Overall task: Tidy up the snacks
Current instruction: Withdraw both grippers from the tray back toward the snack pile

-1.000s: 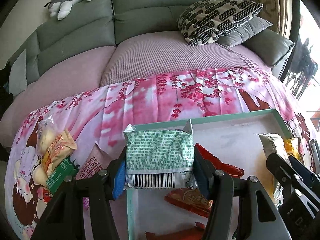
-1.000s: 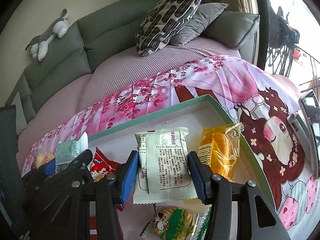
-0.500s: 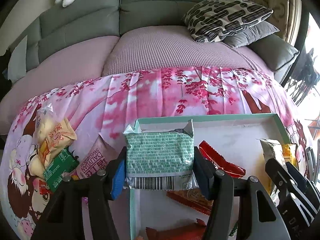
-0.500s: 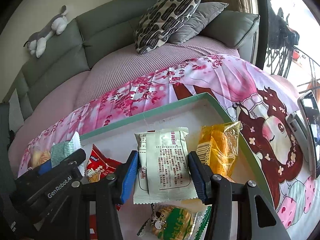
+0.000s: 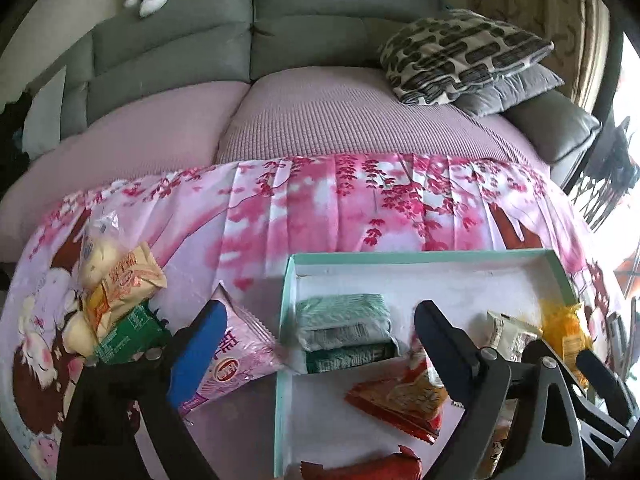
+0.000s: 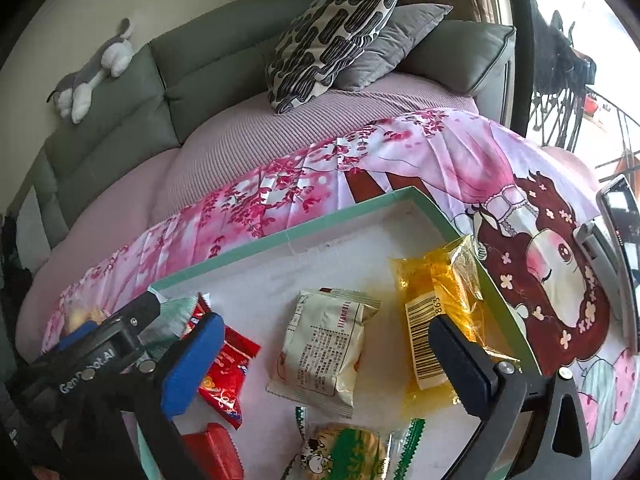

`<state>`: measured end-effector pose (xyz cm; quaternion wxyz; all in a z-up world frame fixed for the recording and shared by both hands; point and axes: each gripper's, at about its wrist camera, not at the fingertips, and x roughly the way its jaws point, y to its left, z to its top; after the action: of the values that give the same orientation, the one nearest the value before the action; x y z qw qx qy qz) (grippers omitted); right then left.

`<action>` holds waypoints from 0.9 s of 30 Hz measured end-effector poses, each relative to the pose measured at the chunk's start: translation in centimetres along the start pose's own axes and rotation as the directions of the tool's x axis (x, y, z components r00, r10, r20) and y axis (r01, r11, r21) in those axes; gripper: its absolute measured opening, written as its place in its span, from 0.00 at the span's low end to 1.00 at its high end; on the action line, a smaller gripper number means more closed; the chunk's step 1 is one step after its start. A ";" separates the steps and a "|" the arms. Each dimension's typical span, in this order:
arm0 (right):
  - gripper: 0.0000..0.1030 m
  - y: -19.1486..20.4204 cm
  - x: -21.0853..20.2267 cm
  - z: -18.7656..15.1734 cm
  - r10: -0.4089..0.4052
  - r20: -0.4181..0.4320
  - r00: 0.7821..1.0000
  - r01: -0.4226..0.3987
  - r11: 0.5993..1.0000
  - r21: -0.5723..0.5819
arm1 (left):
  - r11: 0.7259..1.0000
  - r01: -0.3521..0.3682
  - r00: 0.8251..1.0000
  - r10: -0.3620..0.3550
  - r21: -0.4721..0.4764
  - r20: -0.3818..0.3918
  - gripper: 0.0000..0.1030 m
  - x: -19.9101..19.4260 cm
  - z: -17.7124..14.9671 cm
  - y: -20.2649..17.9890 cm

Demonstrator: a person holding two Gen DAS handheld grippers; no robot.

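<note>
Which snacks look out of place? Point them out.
A pile of packets and a pink packet lie on the cloth outside the teal-rimmed tray. Inside, the cream packet lies askew; the yellow one leans on the rim.

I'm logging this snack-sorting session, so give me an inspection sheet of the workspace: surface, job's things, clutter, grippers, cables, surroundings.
Surface: pink blossom-print cloth over the table.
Job's things: teal-rimmed tray holds green packet, cream packet, yellow packet, red packets; pink packet and a snack pile lie outside on the cloth.
Clutter: phone on a stand at the right edge.
Grippers: left gripper and right gripper jaws opening, pads clear of the packets below.
Cables: nothing seen.
Surroundings: grey sofa, patterned cushion, plush toy.
</note>
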<state>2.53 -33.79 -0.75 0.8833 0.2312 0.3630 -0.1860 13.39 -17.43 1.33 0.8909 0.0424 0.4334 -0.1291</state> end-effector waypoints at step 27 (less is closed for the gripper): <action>1.00 0.1 -2.8 1.0 -0.034 0.055 0.998 0.035 0.999 -0.012 | 0.997 0.028 0.996 -0.022 -0.066 0.089 0.99 -4.1 1.0 2.2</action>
<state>1.25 -33.76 1.92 0.8909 0.2141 0.3440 -0.2053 12.33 -14.70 5.12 0.9084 0.0014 0.3982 -0.1274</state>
